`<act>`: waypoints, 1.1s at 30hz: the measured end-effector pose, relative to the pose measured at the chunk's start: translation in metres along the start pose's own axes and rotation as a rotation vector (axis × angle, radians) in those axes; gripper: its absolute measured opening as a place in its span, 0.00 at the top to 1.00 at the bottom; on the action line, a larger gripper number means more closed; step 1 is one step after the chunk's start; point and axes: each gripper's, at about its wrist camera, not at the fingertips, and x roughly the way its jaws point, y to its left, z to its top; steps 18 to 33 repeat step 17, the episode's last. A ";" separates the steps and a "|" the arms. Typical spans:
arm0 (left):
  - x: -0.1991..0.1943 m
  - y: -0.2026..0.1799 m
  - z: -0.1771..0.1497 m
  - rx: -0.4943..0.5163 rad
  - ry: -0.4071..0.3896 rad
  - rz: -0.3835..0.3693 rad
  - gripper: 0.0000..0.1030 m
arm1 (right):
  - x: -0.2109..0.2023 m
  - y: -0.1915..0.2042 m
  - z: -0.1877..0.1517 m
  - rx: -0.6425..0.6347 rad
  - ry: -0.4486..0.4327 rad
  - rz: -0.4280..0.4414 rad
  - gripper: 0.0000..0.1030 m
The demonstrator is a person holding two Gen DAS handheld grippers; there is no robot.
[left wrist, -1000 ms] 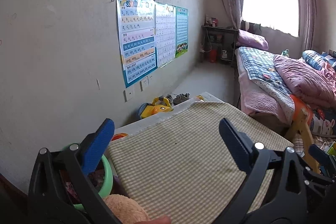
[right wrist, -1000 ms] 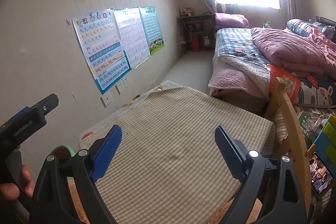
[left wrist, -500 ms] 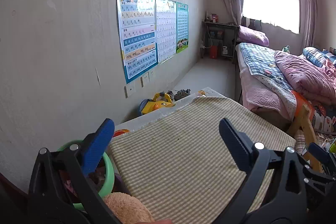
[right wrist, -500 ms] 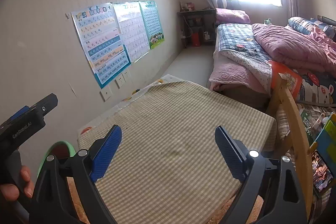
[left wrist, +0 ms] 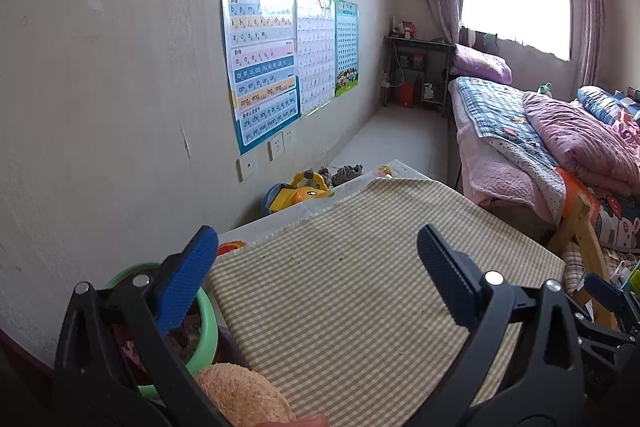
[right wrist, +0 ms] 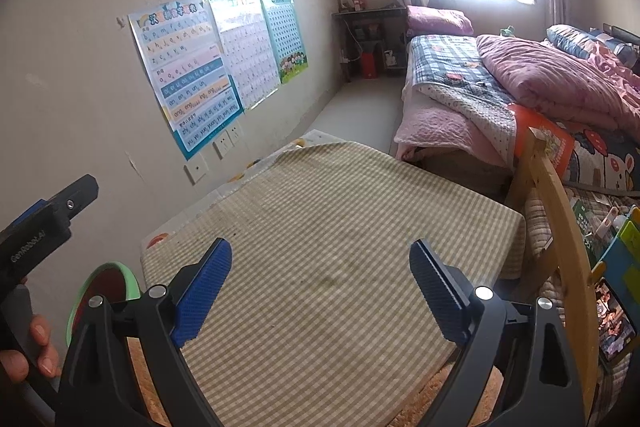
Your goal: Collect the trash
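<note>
My left gripper (left wrist: 316,247) stands open over a checked green-and-cream cloth (left wrist: 360,287) that covers a low table, with nothing between its blue pads. My right gripper (right wrist: 320,259) is open too, above the same cloth (right wrist: 328,247), its jaws wide apart and bare. A green plastic bin (left wrist: 200,331) stands at the table's near left corner, against the wall; its rim (right wrist: 132,283) shows in the right wrist view, with dark scraps inside. The left gripper's body (right wrist: 44,227) and a hand (right wrist: 24,351) appear at the left edge of the right wrist view. No loose trash shows on the cloth.
A wall with learning posters (left wrist: 260,67) runs along the left. Yellow toys (left wrist: 300,191) and shoes lie on the floor past the table. A bed with pink bedding (right wrist: 540,83) fills the right, a wooden chair frame (right wrist: 560,227) stands beside the table, and a fuzzy orange rug (left wrist: 240,395) lies below.
Both views have tipped and shifted only slightly over the table. Both grippers have stayed open.
</note>
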 end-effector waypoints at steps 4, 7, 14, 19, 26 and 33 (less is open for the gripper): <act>0.003 0.002 -0.003 -0.001 0.014 -0.003 0.05 | 0.011 -0.007 -0.005 0.022 0.037 -0.014 0.15; 0.008 0.003 -0.006 0.000 0.019 0.002 0.05 | 0.026 -0.016 -0.012 0.037 0.077 -0.029 0.13; 0.029 0.011 -0.019 0.028 0.101 0.032 0.05 | 0.112 -0.066 -0.033 0.055 0.207 -0.187 0.11; 0.036 0.021 -0.024 0.015 0.131 0.051 0.05 | 0.158 -0.087 -0.035 0.046 0.274 -0.235 0.11; 0.036 0.021 -0.024 0.015 0.131 0.051 0.05 | 0.158 -0.087 -0.035 0.046 0.274 -0.235 0.11; 0.036 0.021 -0.024 0.015 0.131 0.051 0.05 | 0.158 -0.087 -0.035 0.046 0.274 -0.235 0.11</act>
